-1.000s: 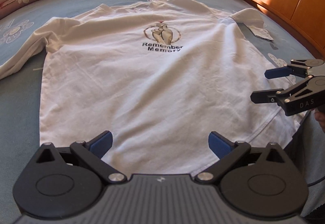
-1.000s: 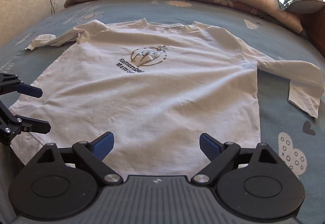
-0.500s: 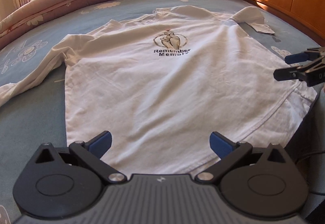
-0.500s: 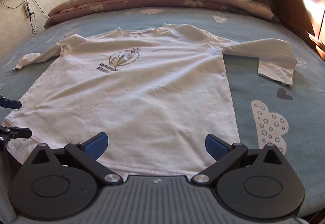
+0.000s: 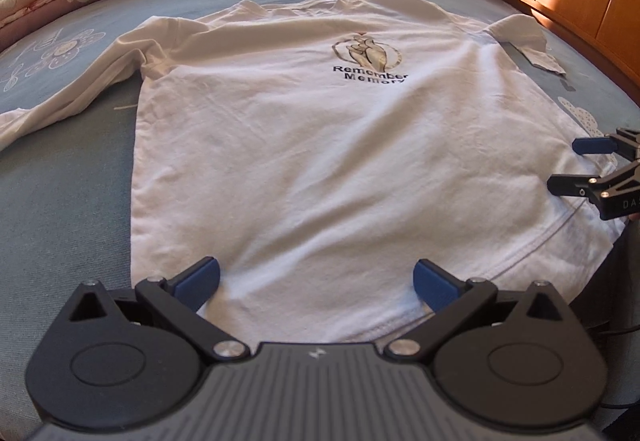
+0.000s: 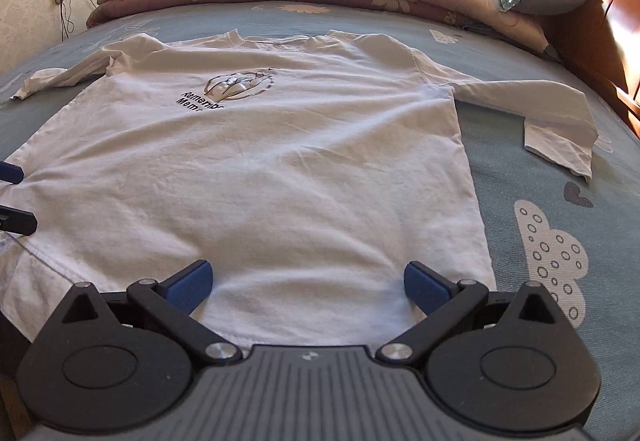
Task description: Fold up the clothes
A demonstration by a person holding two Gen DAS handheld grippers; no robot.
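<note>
Left sleeve [image 5: 60,109] end cut off

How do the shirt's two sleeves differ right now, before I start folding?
The left sleeve runs out long and nearly straight to the side, its cuff slightly crumpled. The right sleeve also runs outward, but its end doubles back in a flat fold toward the hem side. Both are white, lie on the blue bedsheet, and neither is gripped.

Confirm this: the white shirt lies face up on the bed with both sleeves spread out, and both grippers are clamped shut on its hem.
Not quite. Both grippers are open, not clamped. The left wrist view shows the left gripper with its fingers spread wide over the hem; the right wrist view shows the same for the right gripper. The rest holds: the shirt lies face up on the bed, both sleeves spread out.
</note>
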